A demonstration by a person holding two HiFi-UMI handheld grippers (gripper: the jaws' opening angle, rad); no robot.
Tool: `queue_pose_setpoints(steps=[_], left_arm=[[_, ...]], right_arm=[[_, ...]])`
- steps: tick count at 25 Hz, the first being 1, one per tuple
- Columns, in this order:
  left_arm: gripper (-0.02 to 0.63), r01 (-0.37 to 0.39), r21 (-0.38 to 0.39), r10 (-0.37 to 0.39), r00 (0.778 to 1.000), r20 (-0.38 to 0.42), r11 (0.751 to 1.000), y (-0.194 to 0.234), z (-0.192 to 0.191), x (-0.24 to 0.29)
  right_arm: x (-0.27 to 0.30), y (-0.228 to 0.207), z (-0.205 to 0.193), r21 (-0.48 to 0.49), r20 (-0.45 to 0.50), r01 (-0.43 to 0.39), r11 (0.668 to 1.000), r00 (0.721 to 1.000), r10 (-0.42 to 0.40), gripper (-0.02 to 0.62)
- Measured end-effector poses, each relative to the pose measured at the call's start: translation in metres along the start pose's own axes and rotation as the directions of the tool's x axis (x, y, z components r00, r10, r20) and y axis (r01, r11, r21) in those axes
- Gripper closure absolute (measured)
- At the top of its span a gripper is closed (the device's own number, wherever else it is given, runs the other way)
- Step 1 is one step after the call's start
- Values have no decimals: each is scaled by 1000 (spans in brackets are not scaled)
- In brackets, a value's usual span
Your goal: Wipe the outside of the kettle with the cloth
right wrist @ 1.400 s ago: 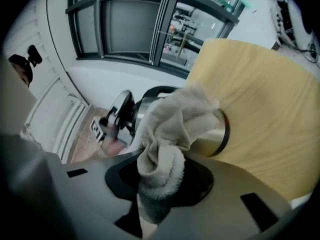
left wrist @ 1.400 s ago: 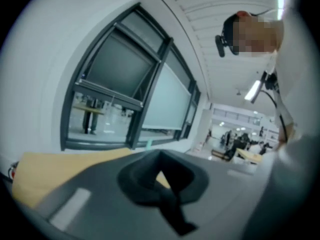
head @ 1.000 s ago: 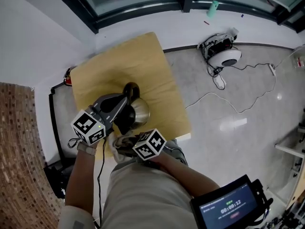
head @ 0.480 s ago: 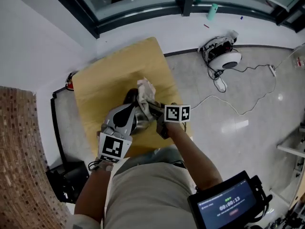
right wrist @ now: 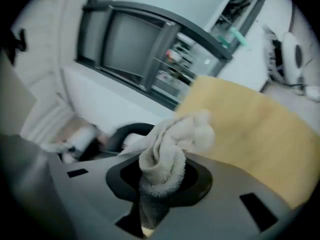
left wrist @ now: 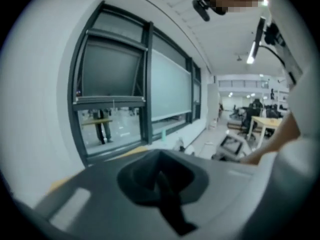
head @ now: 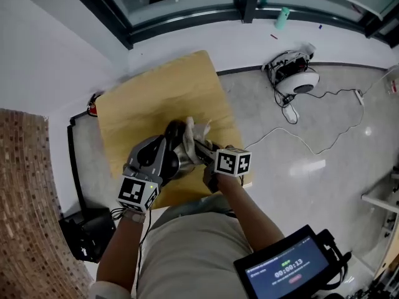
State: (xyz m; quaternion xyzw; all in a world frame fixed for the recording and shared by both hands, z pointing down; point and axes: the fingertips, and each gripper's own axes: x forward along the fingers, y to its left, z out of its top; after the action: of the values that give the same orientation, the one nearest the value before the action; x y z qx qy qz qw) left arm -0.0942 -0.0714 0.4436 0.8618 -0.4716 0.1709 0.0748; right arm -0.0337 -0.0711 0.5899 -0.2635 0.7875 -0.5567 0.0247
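Observation:
A steel kettle (head: 184,158) with a black handle stands on the yellow wooden table (head: 156,95). My left gripper (head: 167,151) comes at it from the near left, its jaws closed at the black handle; in the left gripper view only a dark strip shows in the left gripper (left wrist: 169,200). My right gripper (head: 199,144) reaches in from the right, shut on a white cloth (head: 200,132) that lies against the kettle's upper right side. In the right gripper view the cloth (right wrist: 172,141) bunches out of the right gripper (right wrist: 156,196), with the handle (right wrist: 126,132) just behind.
A white round device (head: 299,80) with tangled cables sits on the grey floor to the right, and a white cable (head: 293,139) trails from it. A brick wall (head: 25,198) and a black case (head: 84,235) are on the left. A screen (head: 283,273) hangs near my waist.
My right gripper carried the cloth from near my body up onto the kettle, then drew it slightly down its right side. The left gripper stayed at the handle.

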Motion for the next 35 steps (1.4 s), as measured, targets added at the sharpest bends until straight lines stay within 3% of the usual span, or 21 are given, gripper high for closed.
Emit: queue_pose_setpoints(steps=[1,2,3,5,6,7,9,11,13,14,16,18,19,20,22,24,26,28,30,33,35], left_arm=[[619,-17,12,17,1000,7,1000,-1,0,-1],[620,-29,13,29,1000,11,999,-1,-1,-3],[620,-35,7,35,999,12,999,0,-2,-2],[620,-26,1,26,1000,6,1000,0,-2,4],[620,-19,3,19,1000,2,1000,0,-1,7],[620,-15,7,15,1000,-1,1000,-1,-1,7],[620,-13,14,13,1000,3,1000,-4,-5,3],[620,-11,16,11,1000,16,1000,-4,-12,-3],[620,1,34,-2,1000,24,999,-5,-13,-3],[620,7,36,-8,999,31,999,-5,-9,-3],[614,-28,-42,31,996,81,999,-1,9,-19],[615,-130,-174,154,979,133,976,5,25,-53],[615,-174,-201,201,972,123,964,2,25,-67],[615,-199,-186,219,971,94,962,-5,22,-77],[615,-197,-87,200,979,32,977,-25,11,-83],[615,-167,-35,167,986,11,985,-36,5,-82],[615,-121,-46,121,993,-14,992,-42,-2,-74],[615,-89,-54,85,994,-69,995,-48,-18,-68],[617,-79,-39,75,992,-102,996,-52,-33,-69],[619,-78,10,79,990,-119,997,-52,-39,-68],[618,-82,35,86,990,-111,996,-52,-37,-66]], right_arm=[[-5,44,10,-81,52,-127,989,990,131,491],[-7,67,13,-140,84,-189,972,976,201,491],[-7,61,10,-150,96,-162,975,980,177,489],[0,-9,-3,13,40,18,1000,999,-19,491],[2,-37,-10,91,-29,94,991,995,-91,491],[1,-42,-11,74,-85,126,989,989,-120,491],[-7,15,17,-187,-55,32,982,998,-43,489],[-6,94,65,-454,61,-101,885,988,144,489],[23,140,96,-630,-4,-182,755,973,231,489],[43,153,96,-677,-127,-254,690,965,230,489],[74,160,67,-701,-418,-416,580,898,138,489],[84,136,40,-732,-521,-425,532,853,-34,489],[83,123,39,-739,-497,-370,564,864,-84,489],[77,113,43,-720,-452,-292,630,886,-106,489],[58,104,50,-655,-348,-137,743,927,-137,489],[32,100,43,-607,-250,-12,795,952,-176,489],[6,94,31,-545,-148,102,832,965,-215,489],[-16,93,18,-522,-51,183,833,968,-244,489],[-27,113,3,-599,27,180,780,978,-205,489],[-31,152,-27,-798,78,99,595,995,-60,489],[-36,157,-36,-857,110,109,504,994,-26,489]])
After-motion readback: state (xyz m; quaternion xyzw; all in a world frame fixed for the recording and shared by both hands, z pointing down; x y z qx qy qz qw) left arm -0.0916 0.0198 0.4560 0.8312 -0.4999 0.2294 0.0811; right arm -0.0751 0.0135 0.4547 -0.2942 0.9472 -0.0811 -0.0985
